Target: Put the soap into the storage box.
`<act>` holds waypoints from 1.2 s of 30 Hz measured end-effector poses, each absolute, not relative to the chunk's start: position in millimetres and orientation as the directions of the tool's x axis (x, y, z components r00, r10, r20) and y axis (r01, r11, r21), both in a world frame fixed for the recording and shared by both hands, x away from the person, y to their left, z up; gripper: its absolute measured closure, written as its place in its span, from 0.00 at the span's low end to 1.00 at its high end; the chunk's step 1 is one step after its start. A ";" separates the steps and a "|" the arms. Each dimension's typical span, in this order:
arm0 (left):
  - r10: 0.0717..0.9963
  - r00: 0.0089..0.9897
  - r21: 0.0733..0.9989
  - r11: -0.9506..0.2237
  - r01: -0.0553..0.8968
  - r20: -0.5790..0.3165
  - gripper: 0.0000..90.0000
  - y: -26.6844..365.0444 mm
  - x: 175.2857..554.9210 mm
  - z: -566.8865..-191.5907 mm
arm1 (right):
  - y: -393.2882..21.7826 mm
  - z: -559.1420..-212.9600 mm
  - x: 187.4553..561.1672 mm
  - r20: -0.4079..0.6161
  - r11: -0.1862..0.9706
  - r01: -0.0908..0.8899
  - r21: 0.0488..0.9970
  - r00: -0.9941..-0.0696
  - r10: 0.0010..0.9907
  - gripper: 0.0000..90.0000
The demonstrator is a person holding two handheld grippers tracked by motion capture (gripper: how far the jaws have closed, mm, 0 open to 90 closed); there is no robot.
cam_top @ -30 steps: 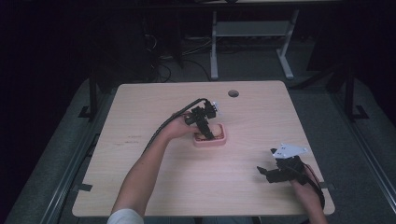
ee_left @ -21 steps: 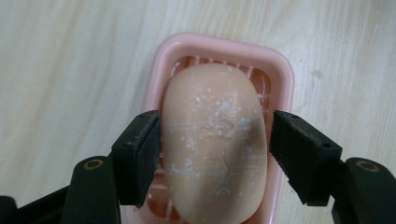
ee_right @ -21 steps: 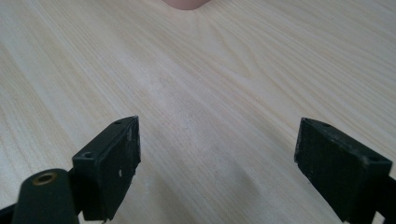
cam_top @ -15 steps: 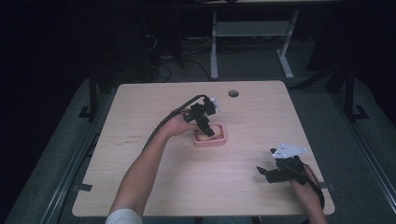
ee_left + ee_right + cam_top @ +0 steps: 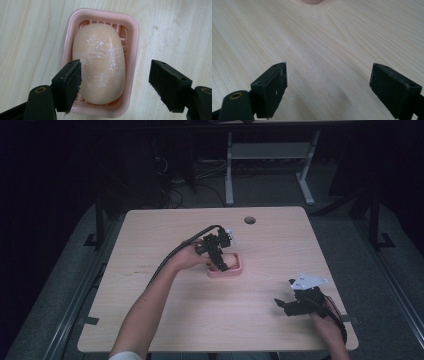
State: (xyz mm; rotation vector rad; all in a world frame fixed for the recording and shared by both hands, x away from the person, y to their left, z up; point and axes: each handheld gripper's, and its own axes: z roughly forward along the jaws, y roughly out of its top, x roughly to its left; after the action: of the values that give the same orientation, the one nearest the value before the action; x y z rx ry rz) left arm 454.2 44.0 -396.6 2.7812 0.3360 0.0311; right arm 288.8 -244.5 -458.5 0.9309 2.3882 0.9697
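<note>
We see the table (image 5: pixel 165 315) carrying a pink soap dish (image 5: pixel 133 32) with the soap bar (image 5: pixel 100 62) lying in it, between the wide-spread fingers of the left gripper (image 5: pixel 115 83), whose left finger (image 5: pixel 68 83) overlaps the dish rim. We judge that closing here could clamp rim with soap, tipping the dish, or let the powdery bar slip. The left forearm reaches forward, gripper pitched down; the right gripper (image 5: pixel 328 87) rests low near the table's edge, fingers wide over bare wood.

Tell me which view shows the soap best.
The left gripper view: the soap lies whole in its pink dish, close up. In the high view it is small and partly hidden behind the left gripper.
</note>
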 end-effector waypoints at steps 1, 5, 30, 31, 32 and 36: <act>0.238 0.971 0.338 -0.912 0.231 -0.019 0.29 44.8 452.9 -397.1 | -244.1 -458.5 288.9 -0.109 0.539 0.431 0.723 -0.700 0.706 0.15; 0.242 0.970 0.331 -0.913 0.237 -0.027 0.29 48.4 449.6 -398.2 | -243.5 -458.7 289.1 -0.114 0.543 0.428 0.722 -0.701 0.704 0.15; 0.239 0.971 0.370 -0.902 0.223 -0.002 0.29 64.5 428.9 -392.0 | -243.5 -458.7 289.7 -0.131 0.556 0.420 0.718 -0.702 0.700 0.15; 0.249 0.969 0.374 -0.898 0.232 -0.003 0.29 65.8 427.7 -391.8 | -243.3 -458.7 289.7 -0.132 0.556 0.419 0.718 -0.702 0.700 0.15; 0.249 0.968 0.373 -0.898 0.232 -0.001 0.29 67.0 427.2 -391.0 | -243.1 -458.7 289.5 -0.130 0.555 0.421 0.717 -0.702 0.700 0.15; 0.255 0.967 0.371 -0.898 0.236 0.003 0.29 71.5 423.5 -388.7 | -243.2 -458.5 289.3 -0.132 0.555 0.420 0.718 -0.701 0.701 0.15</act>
State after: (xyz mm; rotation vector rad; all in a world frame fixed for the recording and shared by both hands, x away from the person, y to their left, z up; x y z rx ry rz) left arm 423.5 71.5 -388.7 2.7410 0.3542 0.0721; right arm 289.3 -243.2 -458.5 0.9108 2.3873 0.9478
